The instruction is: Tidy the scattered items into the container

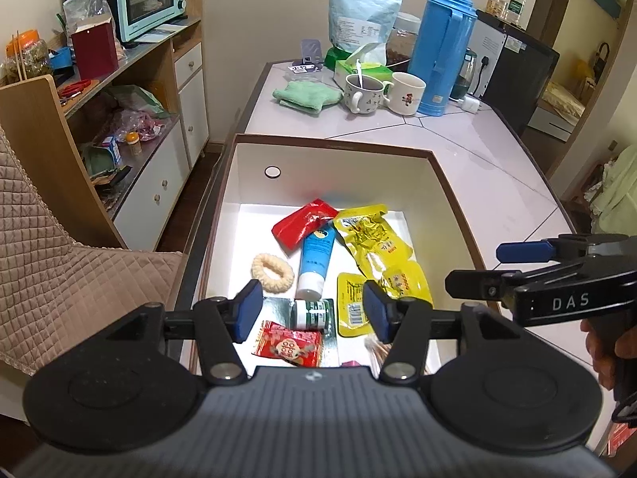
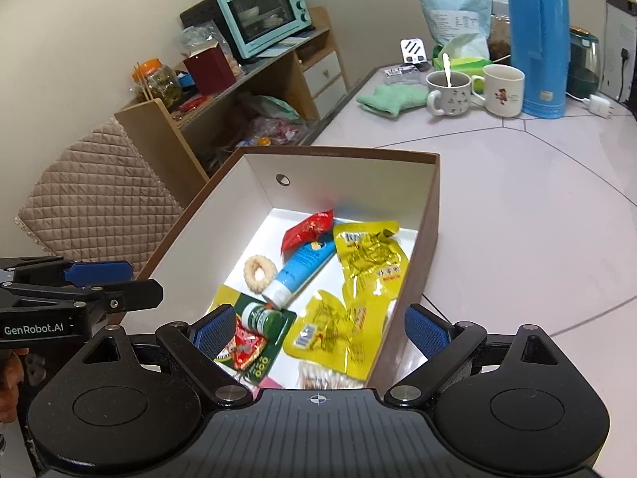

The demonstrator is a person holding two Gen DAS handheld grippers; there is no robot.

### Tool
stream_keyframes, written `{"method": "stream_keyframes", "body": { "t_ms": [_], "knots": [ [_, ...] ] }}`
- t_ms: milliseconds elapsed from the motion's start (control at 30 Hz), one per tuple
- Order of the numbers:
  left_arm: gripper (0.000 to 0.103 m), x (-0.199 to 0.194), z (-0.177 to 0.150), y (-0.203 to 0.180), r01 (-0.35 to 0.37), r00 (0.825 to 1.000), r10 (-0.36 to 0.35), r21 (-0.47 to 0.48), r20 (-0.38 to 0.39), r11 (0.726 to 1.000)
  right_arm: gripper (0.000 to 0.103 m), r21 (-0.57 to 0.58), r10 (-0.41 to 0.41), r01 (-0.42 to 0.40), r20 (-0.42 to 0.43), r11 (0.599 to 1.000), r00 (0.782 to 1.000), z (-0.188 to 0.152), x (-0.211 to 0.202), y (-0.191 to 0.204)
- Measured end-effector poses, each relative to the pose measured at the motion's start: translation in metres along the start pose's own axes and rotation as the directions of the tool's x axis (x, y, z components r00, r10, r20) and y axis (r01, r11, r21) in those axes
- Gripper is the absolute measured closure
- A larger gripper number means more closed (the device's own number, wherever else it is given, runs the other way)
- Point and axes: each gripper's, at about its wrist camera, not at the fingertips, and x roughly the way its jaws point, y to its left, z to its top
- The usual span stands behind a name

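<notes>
**Both claws open above the filled box**

The left claw hangs over the near end of the box, its 2 blue pads spread apart with nothing between them. The right claw is likewise spread wide and empty, straddling the box's near right wall; in the left wrist view it shows at the right edge, beside the box.

The box, brown outside and white inside, sits on the pale tabletop near its left edge. Inside lie a red packet at the far end, a blue tube with a white cap pointing toward the camera, and a cream hair tie just left of the tube. A large yellow pouch lies to the right of the tube, with 2 smaller yellow pouches nearer. A green-labelled bottle lies on its side at the near end, next to a small red snack packet. A bundle of cotton swabs shows at the near right corner.

At the far end of the tabletop stand 2 mugs, a blue thermos and a green cloth.
</notes>
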Motion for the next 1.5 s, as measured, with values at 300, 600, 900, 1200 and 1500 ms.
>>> {"method": "stream_keyframes", "body": {
  "t_ms": [300, 600, 900, 1200, 1500],
  "knots": [
    [0.032, -0.016, -0.012, -0.016, -0.053, 0.999, 0.053, 0.007, -0.001, 0.999, 0.009, -0.04, -0.089, 0.087, -0.052, 0.995, 0.995, -0.016, -0.018, 0.017],
    [0.02, -0.034, -0.031, -0.03, -0.092, 0.996, 0.092, 0.007, 0.0, 0.996, 0.009, -0.103, -0.135, 0.128, -0.071, 0.986, 0.988, -0.037, -0.035, 0.032],
    [0.011, -0.051, -0.05, -0.043, -0.151, 0.989, 0.151, 0.001, 0.002, 0.989, 0.009, -0.059, -0.093, 0.089, -0.072, 0.994, 0.993, -0.052, -0.053, 0.027],
    [0.01, -0.061, -0.067, -0.058, -0.174, 0.985, 0.174, -0.01, -0.009, 0.985, 0.009, -0.063, -0.064, 0.058, -0.094, 0.996, 0.994, -0.066, -0.071, 0.023],
    [0.008, -0.068, -0.082, -0.074, -0.189, 0.981, 0.188, -0.024, -0.043, 0.982, 0.009, -0.08, -0.055, 0.046, -0.107, 0.996, 0.993, -0.078, -0.081, 0.017]
  ]
}}
